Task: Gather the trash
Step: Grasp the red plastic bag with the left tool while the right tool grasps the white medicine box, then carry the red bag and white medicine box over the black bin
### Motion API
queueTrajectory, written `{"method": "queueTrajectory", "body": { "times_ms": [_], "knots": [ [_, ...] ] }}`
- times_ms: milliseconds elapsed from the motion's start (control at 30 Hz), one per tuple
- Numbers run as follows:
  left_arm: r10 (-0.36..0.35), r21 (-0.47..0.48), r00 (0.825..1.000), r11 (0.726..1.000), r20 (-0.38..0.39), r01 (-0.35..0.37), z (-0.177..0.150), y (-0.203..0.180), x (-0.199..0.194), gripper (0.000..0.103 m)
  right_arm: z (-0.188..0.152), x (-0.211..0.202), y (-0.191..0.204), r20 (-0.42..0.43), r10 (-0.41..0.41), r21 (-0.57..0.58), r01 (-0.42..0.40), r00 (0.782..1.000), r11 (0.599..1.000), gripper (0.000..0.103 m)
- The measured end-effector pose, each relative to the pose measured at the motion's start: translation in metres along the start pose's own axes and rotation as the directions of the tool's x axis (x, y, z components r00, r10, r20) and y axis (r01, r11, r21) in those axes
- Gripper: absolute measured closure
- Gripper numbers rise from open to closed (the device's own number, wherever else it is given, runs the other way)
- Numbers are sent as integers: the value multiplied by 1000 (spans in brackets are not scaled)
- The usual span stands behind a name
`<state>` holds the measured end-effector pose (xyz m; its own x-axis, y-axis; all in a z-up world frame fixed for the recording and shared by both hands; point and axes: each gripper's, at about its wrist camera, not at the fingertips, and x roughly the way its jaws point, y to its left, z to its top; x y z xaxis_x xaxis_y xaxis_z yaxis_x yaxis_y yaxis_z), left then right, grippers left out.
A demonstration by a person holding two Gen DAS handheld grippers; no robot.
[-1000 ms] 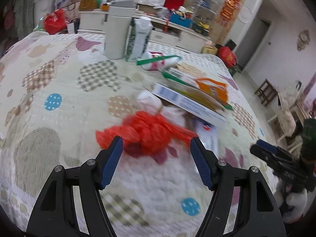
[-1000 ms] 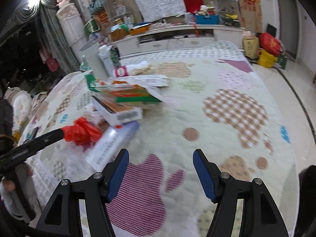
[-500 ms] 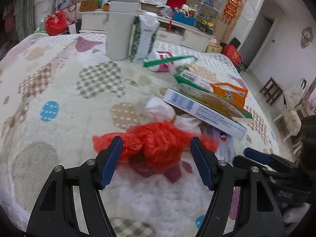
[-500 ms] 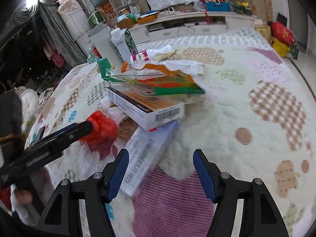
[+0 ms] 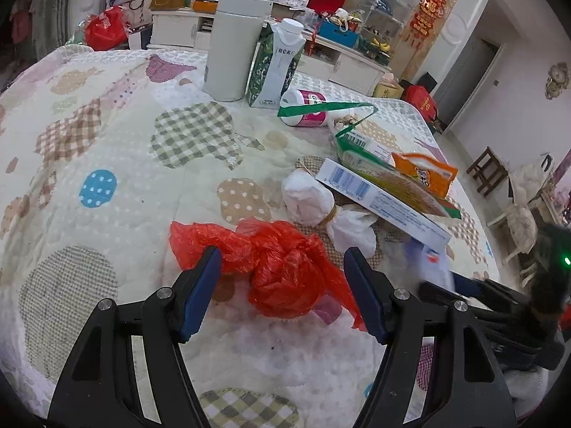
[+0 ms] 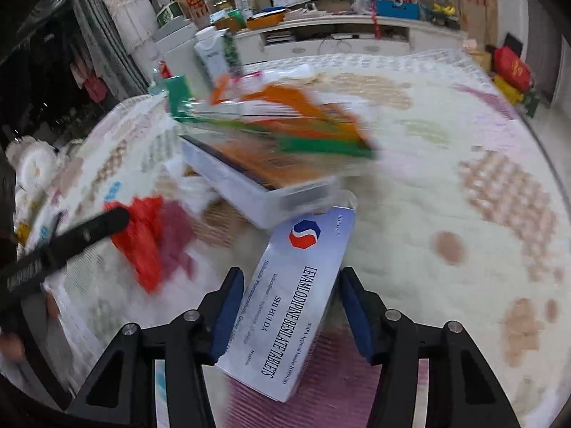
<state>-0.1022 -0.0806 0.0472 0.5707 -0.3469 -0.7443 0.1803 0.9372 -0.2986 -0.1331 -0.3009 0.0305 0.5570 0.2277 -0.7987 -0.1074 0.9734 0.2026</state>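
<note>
The right gripper [image 6: 291, 306] is closing around a white tablet box [image 6: 296, 296], which lies on the patterned quilt [image 6: 446, 185] directly between its blue pads. In the right wrist view the pads are almost at the box's two long sides, but I cannot tell if they already press it. The long axis of the box runs away from the gripper, nearly along the pointing line, so the jaws cross its narrow width; this is the relation the grasp depends on. The left gripper [image 5: 283, 285] stands wide and released, with the crumpled red plastic bag [image 5: 282, 267] between its pads, not squeezed. Both grippers point steeply down toward the quilt, close beside each other.
</note>
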Motion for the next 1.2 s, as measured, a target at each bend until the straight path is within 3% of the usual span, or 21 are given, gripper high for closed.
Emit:
{"method": "queueTrajectory", "body": {
  "times_ms": [133, 200, 267, 300, 333, 367, 400, 433, 667, 900, 1200],
  "knots": [
    [15, -4, 1000, 1000, -23, -15, -2, -5, 17, 33, -15, -18, -37, -34, -30, 54, 32, 999, 998, 51],
    [33, -4, 998, 999, -56, -33, -5, -7, 27, 33, -19, -21, -46, -28, -35, 80, 37, 999, 996, 42],
    [39, 8, 999, 999, -37, -39, -8, -10, 28, 35, -22, -24, -52, -11, -47, 104, 48, 999, 993, 37],
    [25, 2, 999, 1000, -47, -25, -9, -10, 28, 39, -23, -22, -50, -10, -47, 95, 48, 999, 994, 37],
    [3, -10, 998, 1000, -57, -4, -10, -10, 27, 56, -23, -21, -46, 1, -57, 66, 57, 998, 996, 38],
    [-10, -17, 998, 1000, -62, 9, -12, -9, 25, 65, -24, -21, -44, 4, -59, 50, 59, 998, 997, 45],
    [-19, -18, 997, 1000, -69, 17, -15, -9, 22, 66, -25, -21, -42, 11, -49, 36, 49, 999, 998, 52],
    [-26, -14, 997, 1000, -68, 25, -16, -9, 19, 69, -28, -22, -41, 25, -37, 40, 36, 999, 999, 53],
    [-114, 44, 993, 992, -40, 116, -33, -32, -17, 71, -36, -45, -51, 73, 8, 56, -12, 997, 998, 56],
    [-222, 105, 973, 968, -60, 227, -45, -87, -34, 71, -44, -76, -74, 125, -12, 93, 1, 992, 996, 56],
    [-242, 219, 965, 941, -101, 259, -57, -159, -26, 71, -65, -107, -120, 160, -75, 171, 48, 984, 984, 56]
  ]
}}
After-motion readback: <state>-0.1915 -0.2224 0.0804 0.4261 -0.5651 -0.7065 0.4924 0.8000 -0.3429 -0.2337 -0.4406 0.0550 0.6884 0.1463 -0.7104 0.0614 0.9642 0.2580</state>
